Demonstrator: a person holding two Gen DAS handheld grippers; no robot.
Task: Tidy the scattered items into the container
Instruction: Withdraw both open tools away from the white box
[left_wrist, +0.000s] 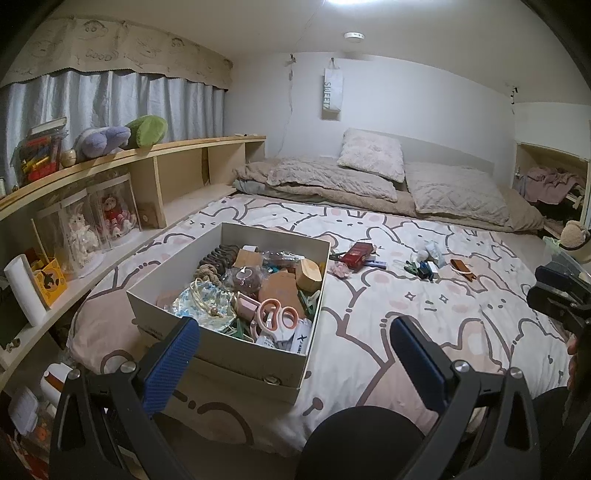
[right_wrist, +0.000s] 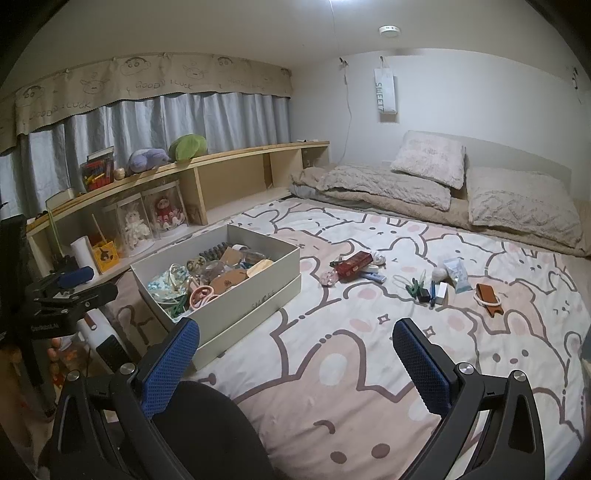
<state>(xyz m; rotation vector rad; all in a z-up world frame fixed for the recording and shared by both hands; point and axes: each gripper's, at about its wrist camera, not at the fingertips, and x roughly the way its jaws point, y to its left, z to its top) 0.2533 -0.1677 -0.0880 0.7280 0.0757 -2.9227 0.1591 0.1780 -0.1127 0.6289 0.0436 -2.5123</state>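
In the left wrist view, the left claw (left_wrist: 293, 349) is hanging wide open at the bottom of the frame, holding nothing, its blue pads flanking the near corner of the cardboard box (left_wrist: 236, 345). The box is sitting left of centre on the bed (left_wrist: 461, 332), already heaped with bits, pink scissors (left_wrist: 275, 317) lying on top near the front. The scattered items are waiting to the right of centre: a red packet (left_wrist: 356, 253) and, further right, a brown strap (left_wrist: 463, 268). The risk I'm judging here is the overfull heap: dropping more in carelessly could be spilling the scissors over the rim.

In the right wrist view, the right claw (right_wrist: 295, 350) is likewise gaping wide and empty, low in the frame. The red packet (right_wrist: 352, 264) is lying with its long axis running from lower left to upper right. The brown strap (right_wrist: 487, 293) is pointing down-right, with a white loop around it. A cluster of small clips (right_wrist: 419, 290) is crowding between them; closing on one could be dragging its neighbours or pinching the soft bedcover.
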